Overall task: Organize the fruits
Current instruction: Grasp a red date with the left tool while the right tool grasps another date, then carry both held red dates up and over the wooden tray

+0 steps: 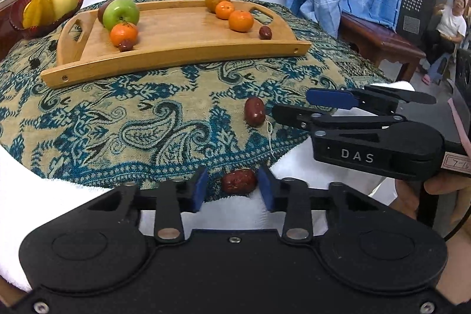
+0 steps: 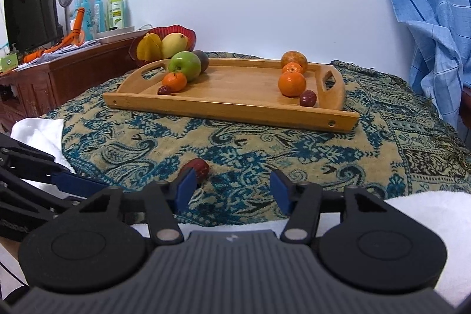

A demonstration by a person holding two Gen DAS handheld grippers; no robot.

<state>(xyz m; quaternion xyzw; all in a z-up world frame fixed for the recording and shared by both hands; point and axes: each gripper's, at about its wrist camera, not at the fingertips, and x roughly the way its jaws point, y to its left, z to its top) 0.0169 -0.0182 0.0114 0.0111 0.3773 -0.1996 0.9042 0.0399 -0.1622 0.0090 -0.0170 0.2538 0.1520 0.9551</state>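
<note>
Dates lay on the patterned cloth (image 1: 117, 114) in front of the tray (image 1: 176, 61), two in all. One date (image 1: 239, 181) sat between the left gripper's (image 1: 232, 184) fingers, which were not yet squeezing it. The other date (image 2: 201, 166), half hidden, lay just outside the right gripper's (image 2: 232, 181) unclenched fingers. The tray held three oranges (image 1: 241, 21), two small dates (image 1: 265, 32), one green apple (image 1: 121, 13) and two fruits hard to identify. Beyond the tray, a red bowl (image 1: 17, 11) held a starfruit (image 1: 36, 9) and a mango (image 1: 63, 2).

White letters "DAS" stand on the black side of the right claw (image 1: 290, 105). A small paper tag (image 1: 457, 167) at its back end has handwriting that looks like "7-16". The green bottle's label (image 2: 115, 10) is too blurry to read.
</note>
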